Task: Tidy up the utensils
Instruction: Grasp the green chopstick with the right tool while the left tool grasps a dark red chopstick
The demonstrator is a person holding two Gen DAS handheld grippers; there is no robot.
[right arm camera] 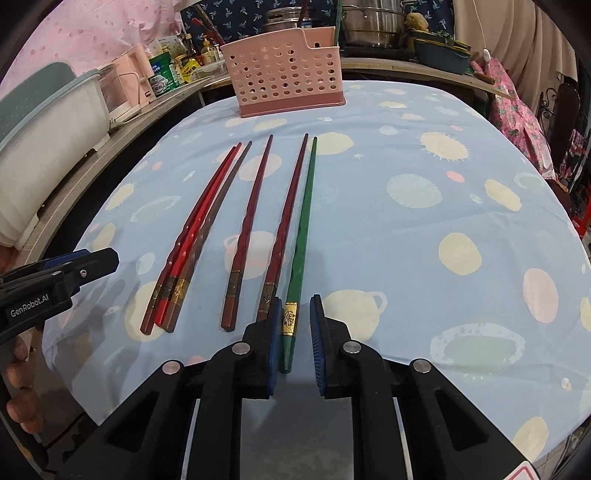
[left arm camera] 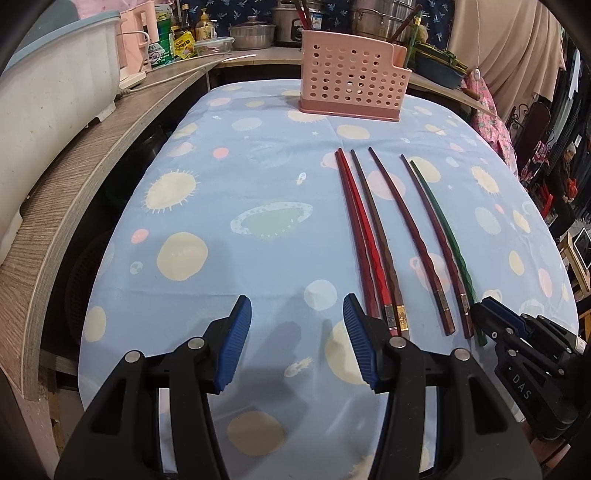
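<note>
Several chopsticks lie side by side on the blue patterned tablecloth (left arm camera: 258,166), tips pointing at a pink perforated utensil holder (left arm camera: 351,74) (right arm camera: 284,77) at the far end. Rightmost is a green chopstick (right arm camera: 304,221) (left arm camera: 443,229). Its thick gold-banded end lies between the fingers of my right gripper (right arm camera: 295,306) (left arm camera: 480,314); the left pad is against it and a small gap shows at the right pad. My left gripper (left arm camera: 297,310) (right arm camera: 107,258) stands open over bare cloth, left of the red chopsticks (left arm camera: 364,236), with nothing between its fingers.
A wooden counter (left arm camera: 74,177) with a white tub (left arm camera: 48,103), bottles and a pink appliance runs along the left. Pots (left arm camera: 253,35) stand behind the holder. Part of a hand (right arm camera: 22,402) shows at the lower left of the right wrist view.
</note>
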